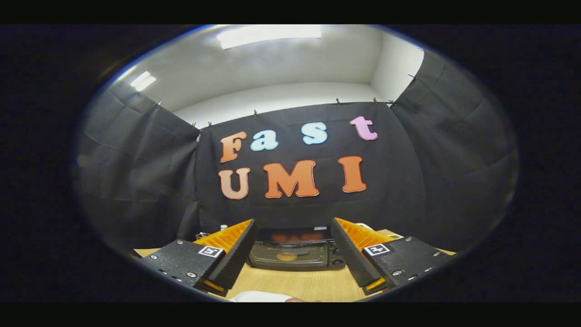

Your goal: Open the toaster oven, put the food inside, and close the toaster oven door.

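A black toaster oven (295,250) stands on the wooden table (308,284) against the booth's back wall, seen beyond and between my fingers. Its glass door looks shut, and a round brownish piece of food (287,256) shows through the glass on the rack. Knobs (337,256) sit on the oven's right side. My gripper (292,254) is open, held well back from the oven and a little above the table, with nothing between its fingers.
The rim of a white plate (261,297) lies on the table close under the fingers. Small objects stand by the oven's left (222,227) and right (365,225) sides, mostly hidden by the fingers. Black cloth walls close the booth on three sides.
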### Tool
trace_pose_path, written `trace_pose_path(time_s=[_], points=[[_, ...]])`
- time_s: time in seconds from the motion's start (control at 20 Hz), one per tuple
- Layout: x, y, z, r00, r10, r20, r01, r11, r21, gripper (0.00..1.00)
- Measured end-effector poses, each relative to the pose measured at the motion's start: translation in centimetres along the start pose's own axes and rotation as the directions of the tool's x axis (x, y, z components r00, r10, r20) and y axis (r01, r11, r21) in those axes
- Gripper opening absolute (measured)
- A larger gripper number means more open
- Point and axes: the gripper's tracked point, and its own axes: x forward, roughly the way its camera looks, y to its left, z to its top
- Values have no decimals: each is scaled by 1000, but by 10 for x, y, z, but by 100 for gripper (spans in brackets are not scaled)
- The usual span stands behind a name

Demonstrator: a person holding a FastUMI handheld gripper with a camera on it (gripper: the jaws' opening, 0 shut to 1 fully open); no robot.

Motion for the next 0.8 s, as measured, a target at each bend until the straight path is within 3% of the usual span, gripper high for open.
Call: trace_pose_path(time_s=[0.8], points=[[-1, 5, -16, 1000, -10, 10, 11, 1000, -17, 97]])
